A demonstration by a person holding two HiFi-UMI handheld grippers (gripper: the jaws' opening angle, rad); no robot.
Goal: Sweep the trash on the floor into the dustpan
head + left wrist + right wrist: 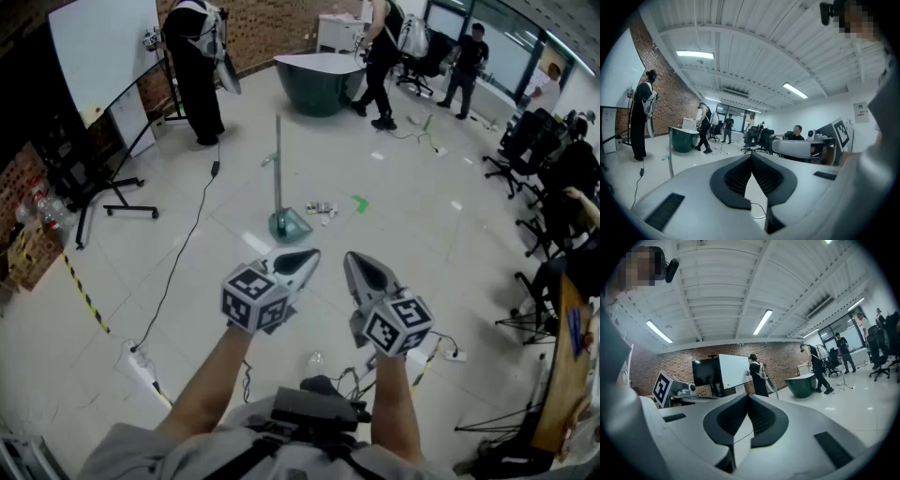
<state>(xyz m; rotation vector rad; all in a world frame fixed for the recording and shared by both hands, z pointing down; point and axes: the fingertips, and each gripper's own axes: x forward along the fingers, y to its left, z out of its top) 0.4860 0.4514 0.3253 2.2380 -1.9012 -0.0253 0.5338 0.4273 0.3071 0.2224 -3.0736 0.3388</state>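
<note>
Both claws are sitting pressed together and pinching nothing: the left gripper [309,256] and right gripper [352,260] are hovering side by side in the lower middle of the head view, well apart from any tool. Loose wires [349,379] are lying just below them by the person's feet, and a black cable [190,239] is trailing up the left half of the floor, so a step forward is risking a snag or a trip. Further up, at centre frame, the dustpan [289,225] is standing with its pole [277,155] upright. The trash [323,208] is lying just to its right, with a green scrap [360,203] a little beyond. If the jaws are not spreading before reaching the pole, they are likely knocking it over and scattering the small pieces. Whether a broom is clipped to that pole is looking unclear from here. People [380,66] are standing along the top of the frame, possibly crossing the sweep path.
</note>
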